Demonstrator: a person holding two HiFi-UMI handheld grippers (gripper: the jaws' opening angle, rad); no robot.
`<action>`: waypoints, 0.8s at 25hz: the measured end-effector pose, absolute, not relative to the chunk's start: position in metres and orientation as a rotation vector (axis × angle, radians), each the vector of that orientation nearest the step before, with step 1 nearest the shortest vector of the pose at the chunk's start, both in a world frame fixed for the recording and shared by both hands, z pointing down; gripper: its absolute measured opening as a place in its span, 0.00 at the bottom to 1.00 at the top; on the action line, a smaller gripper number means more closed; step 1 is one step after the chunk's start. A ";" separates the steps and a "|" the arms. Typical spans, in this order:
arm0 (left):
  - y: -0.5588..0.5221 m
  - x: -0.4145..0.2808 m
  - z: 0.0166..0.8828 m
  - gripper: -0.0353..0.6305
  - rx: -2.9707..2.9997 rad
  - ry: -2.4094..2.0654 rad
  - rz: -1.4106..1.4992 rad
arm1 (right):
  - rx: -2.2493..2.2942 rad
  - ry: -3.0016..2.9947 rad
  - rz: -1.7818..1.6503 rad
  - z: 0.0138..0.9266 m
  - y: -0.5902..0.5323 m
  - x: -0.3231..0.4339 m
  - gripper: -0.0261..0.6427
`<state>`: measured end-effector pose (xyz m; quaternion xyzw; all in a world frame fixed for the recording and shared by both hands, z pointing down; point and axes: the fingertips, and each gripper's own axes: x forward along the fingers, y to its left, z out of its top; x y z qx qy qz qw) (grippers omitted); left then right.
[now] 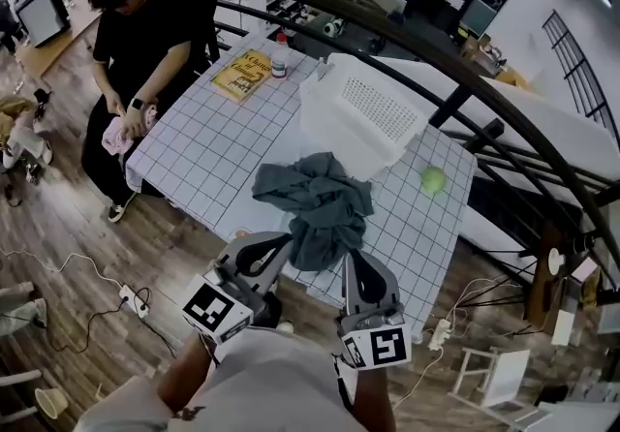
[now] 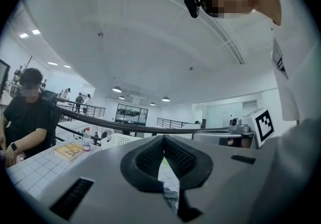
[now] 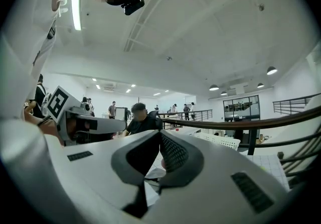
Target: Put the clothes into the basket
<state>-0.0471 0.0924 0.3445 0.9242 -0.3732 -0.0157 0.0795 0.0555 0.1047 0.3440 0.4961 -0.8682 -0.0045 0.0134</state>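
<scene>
Your left gripper (image 1: pixel 281 246) jaws together, your right gripper (image 1: pixel 351 258) jaws together, both beside grey garment (image 1: pixel 320 198) on gridded table (image 1: pixel 208 154), white basket (image 1: pixel 363 110) empty, yellow book (image 1: pixel 242 75) title unreadable

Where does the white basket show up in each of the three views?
Head view: the white basket is at upper centre, just beyond the grey garment.
Left gripper view: the basket is small, left of centre and below mid-height.
Right gripper view: the basket is right of centre and below mid-height.
Shared landmark: the person in the black shirt.
</scene>
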 end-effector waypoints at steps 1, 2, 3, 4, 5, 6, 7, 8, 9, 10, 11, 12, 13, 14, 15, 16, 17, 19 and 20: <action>0.085 -0.049 0.345 0.06 2.769 -1.102 -0.048 | 1.549 -2.697 -0.012 0.344 0.097 0.053 0.06; 0.078 -0.051 0.347 0.06 2.770 -1.086 -0.045 | 1.551 -2.689 -0.010 0.345 0.091 0.051 0.06; 0.072 -0.052 0.350 0.06 2.768 -1.070 -0.032 | 1.553 -2.680 -0.009 0.346 0.084 0.049 0.06; 0.066 -0.054 0.353 0.06 2.764 -1.056 -0.013 | 1.555 -2.669 -0.010 0.347 0.078 0.047 0.06; 0.059 -0.056 0.356 0.06 2.763 -1.047 -0.006 | 1.558 -2.659 -0.012 0.348 0.072 0.045 0.06; 0.052 -0.058 0.357 0.06 2.769 -1.041 -0.023 | 1.562 -2.649 -0.012 0.349 0.066 0.044 0.06; 0.046 -0.059 0.357 0.06 2.775 -1.034 -0.044 | 1.568 -2.641 -0.011 0.350 0.061 0.043 0.06; 0.040 -0.060 0.358 0.06 2.778 -1.024 -0.049 | 1.573 -2.633 -0.008 0.351 0.056 0.042 0.06; 0.035 -0.062 0.361 0.06 2.777 -1.012 -0.039 | 1.579 -2.626 -0.005 0.353 0.051 0.041 0.06; 0.031 -0.063 0.364 0.06 2.776 -1.002 -0.029 | 1.582 -2.617 -0.002 0.355 0.046 0.041 0.06; 0.025 -0.064 0.366 0.06 2.778 -0.997 -0.034 | 1.582 -2.609 -0.002 0.357 0.042 0.040 0.06; 0.020 -0.064 0.367 0.06 2.779 -0.994 -0.042 | 1.576 -2.599 -0.002 0.360 0.037 0.039 0.06; 0.016 -0.064 0.369 0.06 2.780 -0.988 -0.040 | 1.565 -2.589 0.000 0.364 0.033 0.039 0.06; 0.014 -0.063 0.371 0.06 2.778 -0.980 -0.030 | 1.551 -2.576 0.004 0.368 0.031 0.038 0.06; 0.012 -0.063 0.374 0.06 2.773 -0.974 -0.019 | 1.537 -2.562 0.010 0.372 0.029 0.038 0.06; 0.011 -0.062 0.378 0.06 2.767 -0.970 -0.010 | 1.524 -2.546 0.015 0.376 0.026 0.038 0.07; 0.010 -0.061 0.381 0.06 2.758 -0.963 -0.004 | 1.512 -2.532 0.018 0.380 0.024 0.038 0.07; 0.005 -0.058 0.385 0.06 2.746 -0.949 0.001 | 1.490 -2.516 0.018 0.387 0.015 0.039 0.07; 0.003 -0.057 0.388 0.06 2.744 -0.947 0.010 | 1.480 -2.513 0.020 0.391 0.011 0.039 0.07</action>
